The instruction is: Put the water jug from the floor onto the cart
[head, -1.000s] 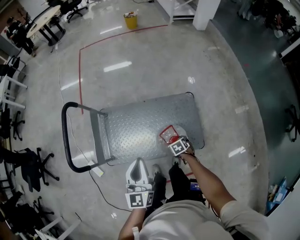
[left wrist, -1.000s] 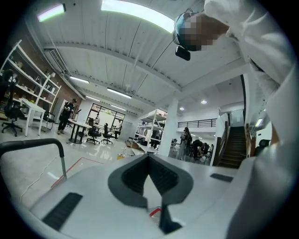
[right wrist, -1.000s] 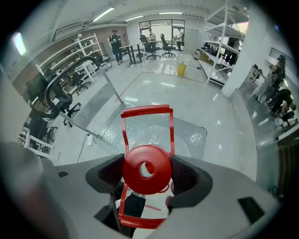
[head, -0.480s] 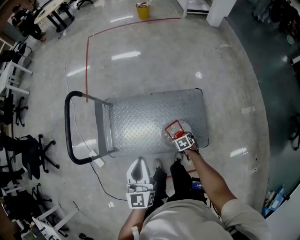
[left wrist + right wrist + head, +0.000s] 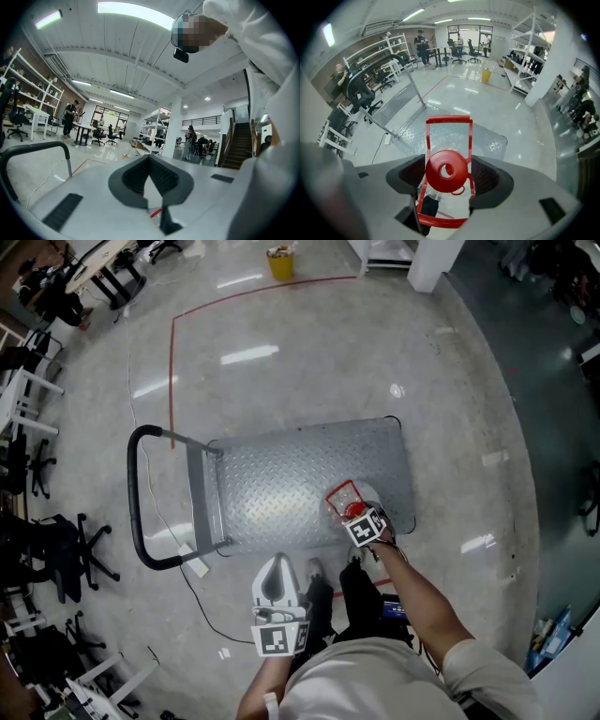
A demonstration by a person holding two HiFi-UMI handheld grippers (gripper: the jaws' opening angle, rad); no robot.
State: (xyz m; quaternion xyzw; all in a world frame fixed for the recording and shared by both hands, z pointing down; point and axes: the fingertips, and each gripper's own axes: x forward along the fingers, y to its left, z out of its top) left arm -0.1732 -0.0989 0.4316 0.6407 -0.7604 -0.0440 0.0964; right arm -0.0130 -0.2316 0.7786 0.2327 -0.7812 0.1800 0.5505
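Right gripper view: the water jug (image 5: 448, 170) is clamped by the right gripper (image 5: 356, 518), seemingly over the cart (image 5: 272, 479)'s near edge. If released there, it could be toppled off. The left gripper (image 5: 149, 161) is held closed, empty.

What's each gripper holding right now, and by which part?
Right gripper holds the jug by the red handle at its cap, jaws on both sides. Left gripper is shut, empty.
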